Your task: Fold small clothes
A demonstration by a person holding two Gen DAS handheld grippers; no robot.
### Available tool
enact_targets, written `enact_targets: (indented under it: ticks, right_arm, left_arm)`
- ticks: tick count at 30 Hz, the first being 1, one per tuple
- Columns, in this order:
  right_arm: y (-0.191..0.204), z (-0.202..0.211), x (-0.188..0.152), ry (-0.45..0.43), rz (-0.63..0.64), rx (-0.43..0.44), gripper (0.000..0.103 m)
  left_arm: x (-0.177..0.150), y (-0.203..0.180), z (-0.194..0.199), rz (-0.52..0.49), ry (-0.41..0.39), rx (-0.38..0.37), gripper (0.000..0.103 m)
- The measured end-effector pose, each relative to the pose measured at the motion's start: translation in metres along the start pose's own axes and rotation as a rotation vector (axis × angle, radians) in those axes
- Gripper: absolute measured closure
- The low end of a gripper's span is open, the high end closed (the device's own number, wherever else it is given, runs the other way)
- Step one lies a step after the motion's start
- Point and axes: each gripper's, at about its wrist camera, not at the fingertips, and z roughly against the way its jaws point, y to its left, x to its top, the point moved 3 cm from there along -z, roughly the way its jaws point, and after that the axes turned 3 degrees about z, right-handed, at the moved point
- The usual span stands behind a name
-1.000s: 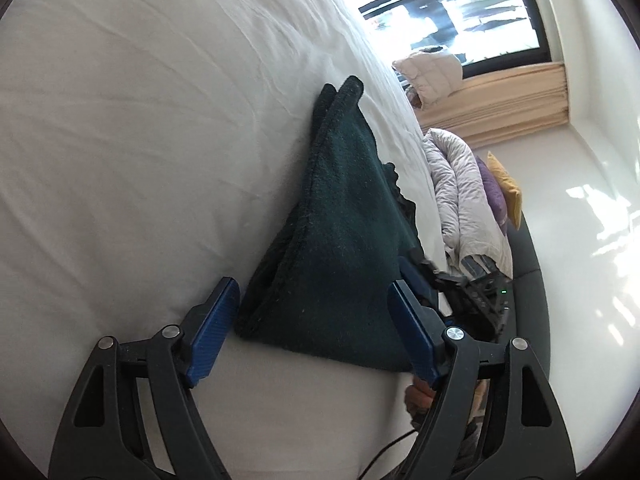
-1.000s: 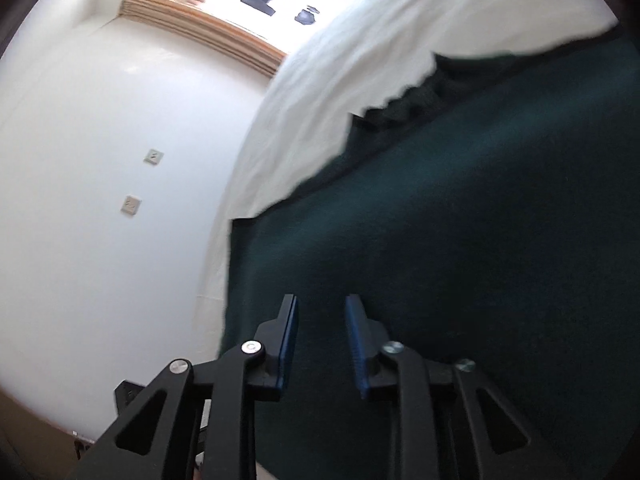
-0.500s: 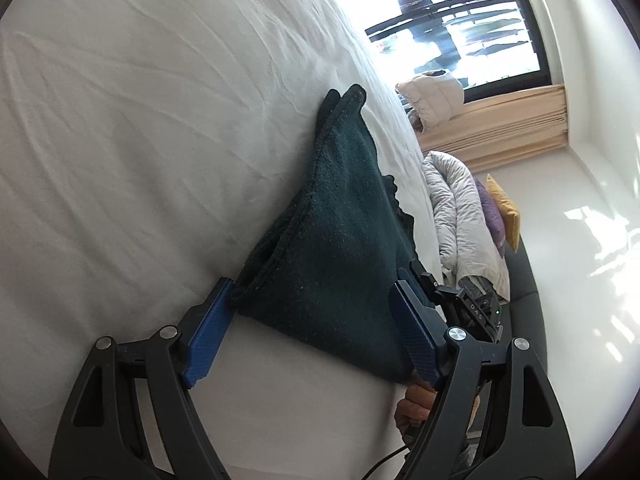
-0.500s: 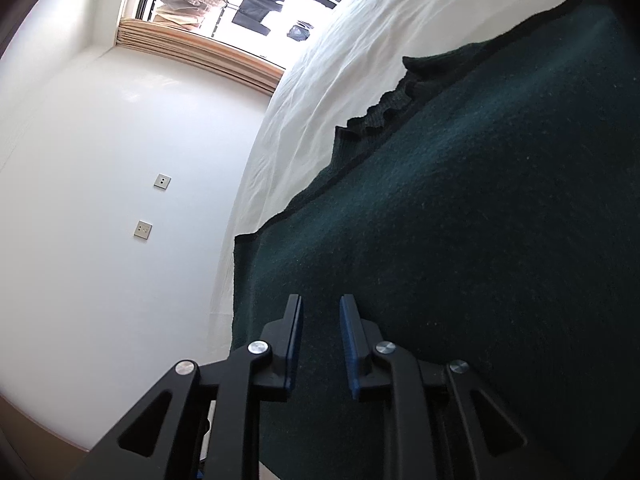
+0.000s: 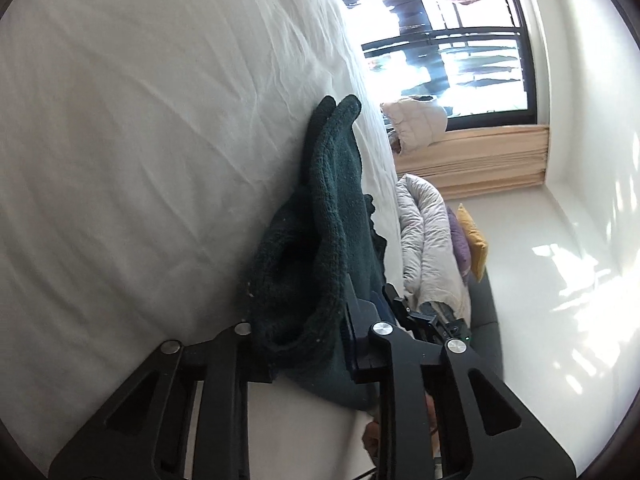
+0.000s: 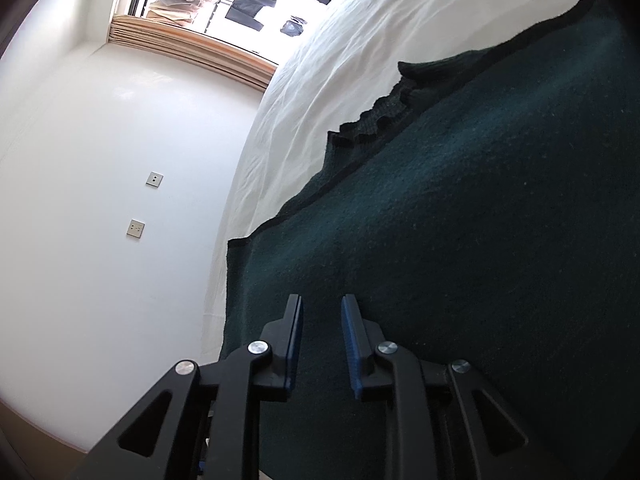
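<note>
A dark green knitted garment (image 5: 332,216) lies on the white bed sheet (image 5: 140,128). My left gripper (image 5: 300,320) is shut on its bunched near edge, and the fabric hides the blue pads. In the right wrist view the same garment (image 6: 460,208) fills the right half, spread flat with a ruffled edge at the top. My right gripper (image 6: 321,324) sits over the garment near its left corner, its jaws a narrow gap apart, with nothing visibly between the blue pads (image 6: 352,340).
White sheet (image 6: 320,80) extends beyond the garment. A grey quilted duvet (image 5: 424,240), purple and yellow cushions (image 5: 472,248) and a window (image 5: 460,48) lie to the right. A white wall with two switch plates (image 6: 136,228) is to the left in the right wrist view.
My left gripper closed from wide open onto the garment's near edge, bunching it up. My right gripper stayed over the garment with its narrow gap nearly unchanged.
</note>
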Motion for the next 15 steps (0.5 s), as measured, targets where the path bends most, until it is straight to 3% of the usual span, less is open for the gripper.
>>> enact_targets:
  ticks: [3, 9, 15]
  right_arm:
    - [-0.008, -0.002, 0.000, 0.011, -0.020, -0.035, 0.103]
    - [-0.012, -0.003, -0.001, -0.001, -0.024, -0.048, 0.103]
    - [-0.012, -0.007, -0.001, -0.021, 0.025, -0.079, 0.103]
  left_arm:
    - [0.001, -0.006, -0.003, -0.078, -0.008, 0.064, 0.092]
    - [-0.001, -0.028, -0.010, -0.223, -0.029, 0.138, 0.096]
    - [-0.009, -0.066, -0.009, -0.373, -0.051, 0.147, 0.097]
